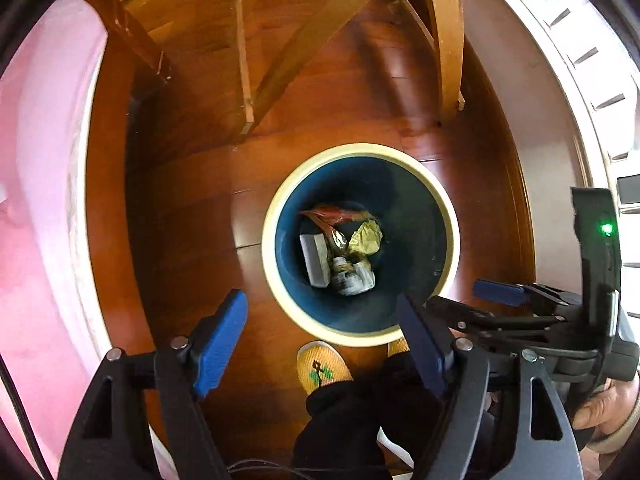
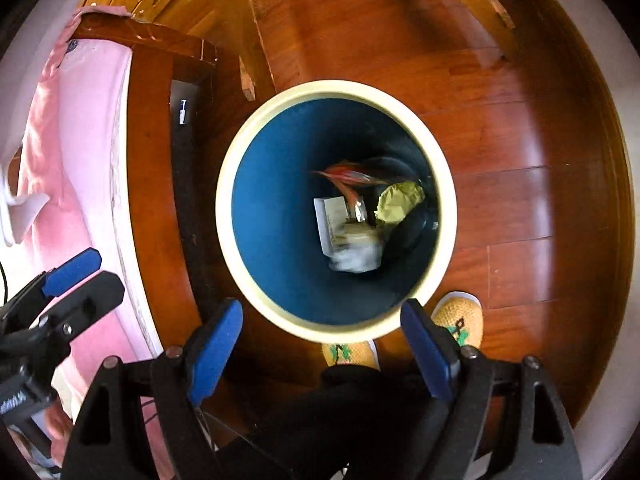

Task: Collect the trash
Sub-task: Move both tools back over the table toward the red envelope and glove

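While over wood floor (image 2: 520, 208), both grippers' jaws wide apart, empty, above trash bin (image 2: 446, 204).

Bright daylight, glaring off the glossy wooden floor (image 2: 532, 200); deep shade inside the bin (image 2: 276, 216) (contents smeared by motion blur); heavy fisheye bending, dark vignetted corners.

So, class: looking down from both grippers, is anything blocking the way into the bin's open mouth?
Nothing visible does. The bin has no lid, and its mouth is open beneath the open, empty left gripper and right gripper. Crumpled wrappers and a small box lie at the bottom.
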